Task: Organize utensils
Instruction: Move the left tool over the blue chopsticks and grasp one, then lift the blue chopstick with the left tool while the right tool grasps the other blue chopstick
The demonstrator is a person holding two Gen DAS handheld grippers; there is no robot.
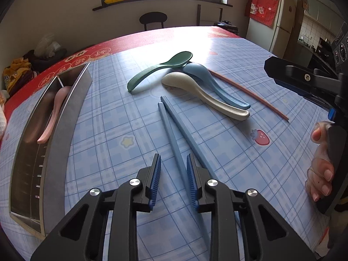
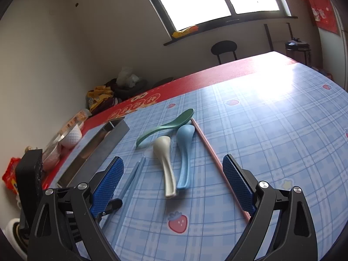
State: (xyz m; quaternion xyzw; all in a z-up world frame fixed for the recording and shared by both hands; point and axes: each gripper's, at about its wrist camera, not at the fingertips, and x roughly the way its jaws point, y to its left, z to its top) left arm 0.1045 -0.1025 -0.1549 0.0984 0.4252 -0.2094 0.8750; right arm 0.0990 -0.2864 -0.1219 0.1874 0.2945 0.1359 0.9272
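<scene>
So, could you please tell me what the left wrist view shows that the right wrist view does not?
Only the left wrist view shows the pink spoon lying inside the metal tray, the hand gripping the right tool's handle, and the white fridge.

Only the right wrist view shows the white bowl beyond the tray, and the right tool standing wide open.

Both show the green spoon, blue spoon, cream spoon, blue chopsticks, pink chopstick and checked tablecloth.

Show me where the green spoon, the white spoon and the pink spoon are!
green spoon [image 1: 174, 62]: left wrist view, on its bowl.
white spoon [image 2: 164, 163]: right wrist view, on its handle.
pink spoon [image 1: 55, 111]: left wrist view, on its handle, inside the metal tray [image 1: 65, 130].
</scene>
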